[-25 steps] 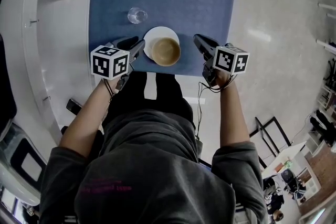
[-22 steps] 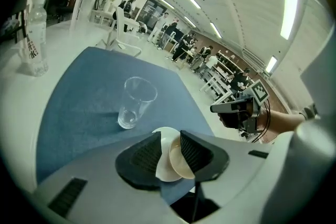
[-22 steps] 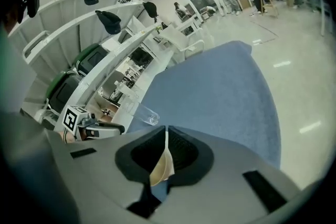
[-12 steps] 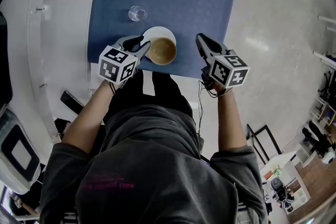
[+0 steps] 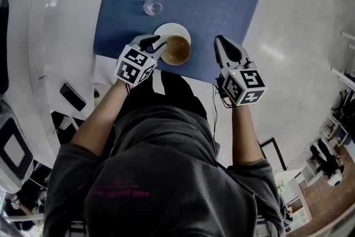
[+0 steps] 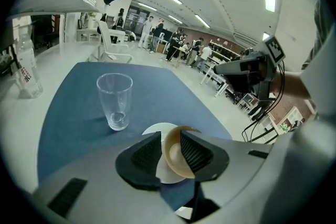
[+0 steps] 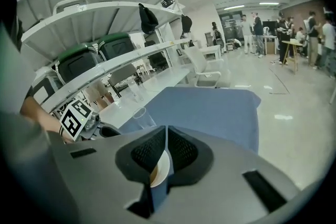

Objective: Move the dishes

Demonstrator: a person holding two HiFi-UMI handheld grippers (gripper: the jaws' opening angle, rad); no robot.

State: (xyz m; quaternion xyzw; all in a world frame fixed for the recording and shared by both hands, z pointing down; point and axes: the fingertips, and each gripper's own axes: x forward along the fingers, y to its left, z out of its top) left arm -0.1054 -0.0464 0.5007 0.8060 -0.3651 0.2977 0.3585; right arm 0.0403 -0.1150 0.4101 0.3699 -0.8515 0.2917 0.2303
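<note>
The left gripper (image 5: pixel 158 44) has slid in from 9 o'clock, spread jaws now straddling the rim of the brown bowl (image 5: pixel 177 51) on its plate (image 5: pixel 173 28), ready to pinch; the right gripper (image 5: pixel 221 41) waits pressed together.

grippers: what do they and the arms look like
Left gripper and right gripper: grey bodies, black ribbed pads, each with a white cube of black square markers. Black cable below the right one. Dark grey sleeves to the elbows.
</note>
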